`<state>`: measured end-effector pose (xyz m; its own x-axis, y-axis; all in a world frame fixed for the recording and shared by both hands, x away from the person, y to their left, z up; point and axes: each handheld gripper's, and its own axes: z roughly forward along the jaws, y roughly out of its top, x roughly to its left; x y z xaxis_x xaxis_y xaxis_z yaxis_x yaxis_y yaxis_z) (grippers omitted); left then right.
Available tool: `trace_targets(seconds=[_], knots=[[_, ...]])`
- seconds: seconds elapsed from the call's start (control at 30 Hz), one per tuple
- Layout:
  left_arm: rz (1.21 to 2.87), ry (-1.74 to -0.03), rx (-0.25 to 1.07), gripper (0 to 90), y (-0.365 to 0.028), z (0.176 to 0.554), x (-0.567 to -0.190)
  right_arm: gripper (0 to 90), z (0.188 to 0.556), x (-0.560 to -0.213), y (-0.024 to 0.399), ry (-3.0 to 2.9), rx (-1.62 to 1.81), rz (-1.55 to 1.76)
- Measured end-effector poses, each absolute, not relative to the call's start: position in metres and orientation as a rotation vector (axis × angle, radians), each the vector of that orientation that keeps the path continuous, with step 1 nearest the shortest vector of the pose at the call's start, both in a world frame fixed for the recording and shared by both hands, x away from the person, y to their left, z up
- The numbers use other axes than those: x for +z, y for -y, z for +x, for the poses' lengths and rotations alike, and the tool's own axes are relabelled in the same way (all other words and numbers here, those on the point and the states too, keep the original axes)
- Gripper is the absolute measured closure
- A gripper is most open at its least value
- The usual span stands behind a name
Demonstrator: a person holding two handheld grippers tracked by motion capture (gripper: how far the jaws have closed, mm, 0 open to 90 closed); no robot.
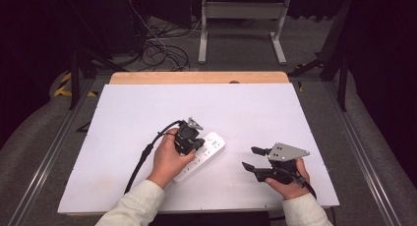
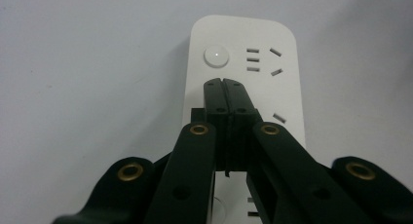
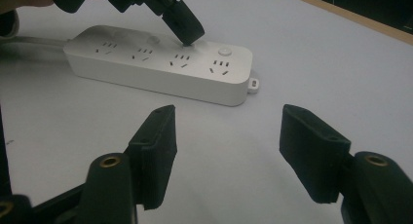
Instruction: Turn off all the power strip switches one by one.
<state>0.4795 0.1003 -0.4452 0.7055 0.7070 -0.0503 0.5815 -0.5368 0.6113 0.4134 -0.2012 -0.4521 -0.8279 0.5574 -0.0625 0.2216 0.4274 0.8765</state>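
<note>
With its jaws pressed together, the left gripper (image 2: 225,83) hovers over the power strip (image 1: 204,155) mid-table near a round button (image 2: 216,56), and an off-centre poke could skid the strip sideways.

Both sleeves pale cream, denim-like, cuffed at wrist. Left tongs (image 1: 188,137): matte black body, grey 3-cornered plate on top, thick black ribbed cable trailing off. Right tongs (image 1: 253,158): same black build, larger grey plate w/ small holes. Arms carry brass-ringed screws; pads (image 3: 311,151) black, blocky, rubber-like.
</note>
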Motion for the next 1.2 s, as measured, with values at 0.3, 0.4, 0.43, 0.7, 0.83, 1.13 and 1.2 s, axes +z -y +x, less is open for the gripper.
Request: trace_targets(seconds=[0.3, 0.4, 0.43, 0.7, 0.83, 1.13, 1.2], knots=[[2.295, -0.989, 0.254, 90.0, -0.101, 0.481, -0.4482, 39.4, 0.4132, -0.4521, 0.201, -2.344, 1.361, 0.669], [2.286, -0.994, 0.243, 90.0, -0.1017, 0.4821, -0.4492, 39.4, 0.4134, -0.4523, 0.2014, -2.345, 1.358, 0.667], [2.286, -0.994, 0.244, 90.0, -0.1015, 0.4821, -0.4492, 39.4, 0.4134, -0.4523, 0.2014, -2.345, 1.358, 0.667], [2.307, -0.982, 0.257, 90.0, -0.1004, 0.4795, -0.4486, 39.4, 0.413, -0.4525, 0.2011, -2.347, 1.355, 0.667], [2.295, -0.995, 0.267, 90.0, -0.099, 0.4797, -0.4493, 39.4, 0.4127, -0.4526, 0.2008, -2.349, 1.352, 0.667], [2.292, -1.002, 0.274, 90.0, -0.0984, 0.4792, -0.4497, 39.4, 0.4126, -0.4528, 0.201, -2.351, 1.352, 0.669], [2.293, -1.003, 0.281, 90.0, -0.0983, 0.4788, -0.45, 39.4, 0.4125, -0.4526, 0.201, -2.35, 1.355, 0.668]])
